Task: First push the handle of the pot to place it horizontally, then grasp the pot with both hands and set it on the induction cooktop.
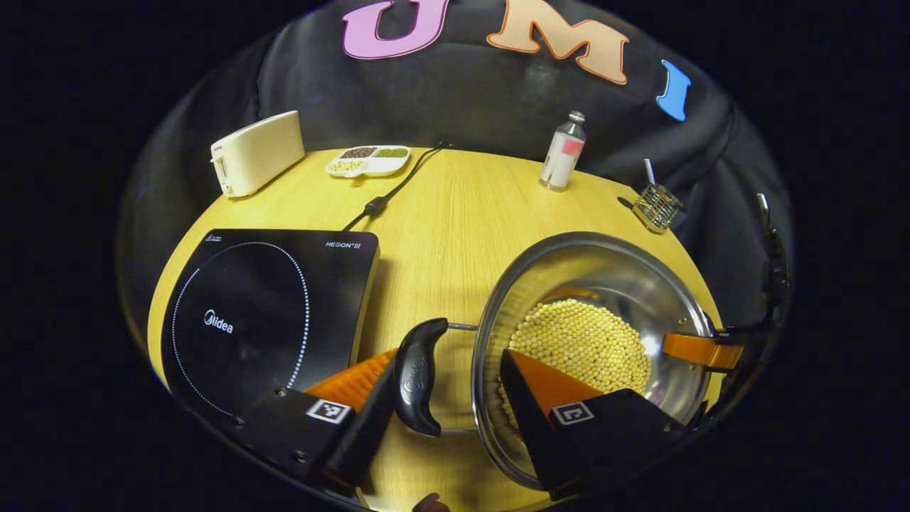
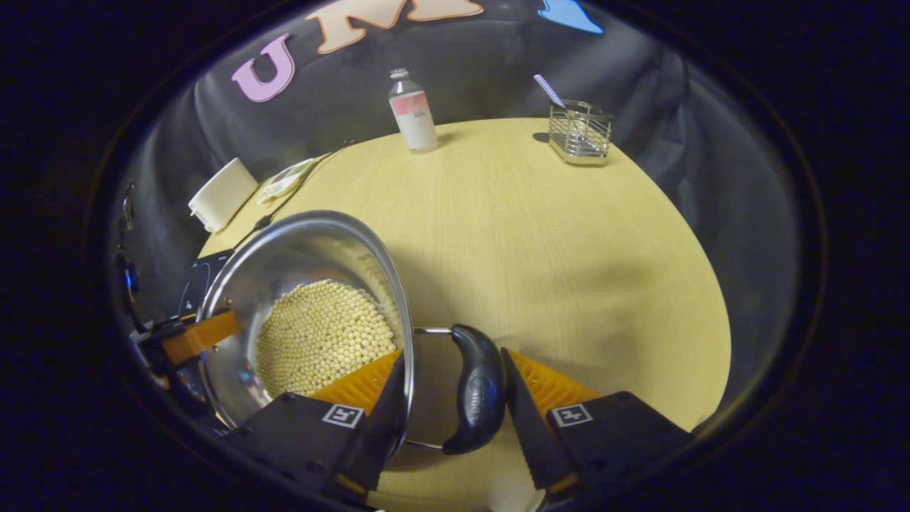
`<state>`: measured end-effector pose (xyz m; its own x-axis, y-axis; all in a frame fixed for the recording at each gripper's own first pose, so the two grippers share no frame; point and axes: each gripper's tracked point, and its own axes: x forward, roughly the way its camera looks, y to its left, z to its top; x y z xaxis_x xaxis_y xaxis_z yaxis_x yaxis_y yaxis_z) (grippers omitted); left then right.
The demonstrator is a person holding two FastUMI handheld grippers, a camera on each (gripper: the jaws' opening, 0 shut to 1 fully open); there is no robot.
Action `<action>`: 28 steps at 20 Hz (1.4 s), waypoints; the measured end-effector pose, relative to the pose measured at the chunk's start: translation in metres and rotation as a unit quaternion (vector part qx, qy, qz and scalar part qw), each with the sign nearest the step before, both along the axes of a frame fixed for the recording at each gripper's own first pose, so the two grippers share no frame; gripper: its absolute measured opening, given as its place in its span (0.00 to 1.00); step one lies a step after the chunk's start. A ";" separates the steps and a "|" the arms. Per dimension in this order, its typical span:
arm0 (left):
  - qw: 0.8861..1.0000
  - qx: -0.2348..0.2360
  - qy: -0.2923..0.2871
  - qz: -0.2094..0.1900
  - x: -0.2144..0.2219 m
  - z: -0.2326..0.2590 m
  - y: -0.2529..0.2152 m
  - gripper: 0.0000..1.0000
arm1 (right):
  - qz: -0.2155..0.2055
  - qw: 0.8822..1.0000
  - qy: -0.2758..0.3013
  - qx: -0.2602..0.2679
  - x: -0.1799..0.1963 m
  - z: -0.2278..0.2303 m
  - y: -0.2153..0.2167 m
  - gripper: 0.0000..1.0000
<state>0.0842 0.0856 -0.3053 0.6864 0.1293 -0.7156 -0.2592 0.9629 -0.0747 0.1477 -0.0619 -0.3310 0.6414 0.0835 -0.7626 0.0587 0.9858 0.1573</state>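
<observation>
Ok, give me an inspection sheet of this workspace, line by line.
Surface: round wooden table.
Job's things: steel pot holding beans, side handles horizontal; induction cooktop beside it, bare.
Clutter: toaster, divided dish, bottle, wire holder.
Grippers: left hand-held gripper and right hand-held gripper each straddle a handle and the rim, open.
Cables: cord behind the cooktop.
Surroundings: black cloth wall.

My left gripper (image 1: 455,398) has blocky dark finger housings, each carrying a small square black-and-white marker — one at seven o'clock, one at five. Small screws dot the housing at seven. My right gripper (image 2: 451,398) looks the same — ridged inner pads, one square marker on each housing.
</observation>
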 end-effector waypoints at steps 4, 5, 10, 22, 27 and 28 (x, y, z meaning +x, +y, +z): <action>1.000 0.001 0.003 -0.003 0.001 -0.001 0.002 0.77 | -0.002 1.000 0.004 0.007 0.000 -0.003 0.004 0.73; 1.000 0.001 0.004 -0.004 0.001 -0.001 0.002 0.74 | -0.002 1.000 0.006 0.008 0.002 -0.003 0.004 0.67; 1.000 -0.001 0.007 -0.007 0.001 -0.001 0.002 0.73 | -0.005 1.000 0.006 0.010 0.000 0.000 0.004 0.62; 1.000 0.000 0.004 -0.001 0.001 0.001 0.001 0.69 | -0.013 1.000 0.009 0.017 0.003 -0.002 0.004 0.61; 1.000 0.001 0.001 0.009 -0.003 0.002 0.000 0.71 | -0.005 1.000 0.003 0.018 0.000 -0.003 0.003 0.61; 1.000 0.001 0.002 0.005 -0.001 0.002 0.000 0.69 | -0.005 1.000 0.004 0.016 0.000 -0.004 0.002 0.57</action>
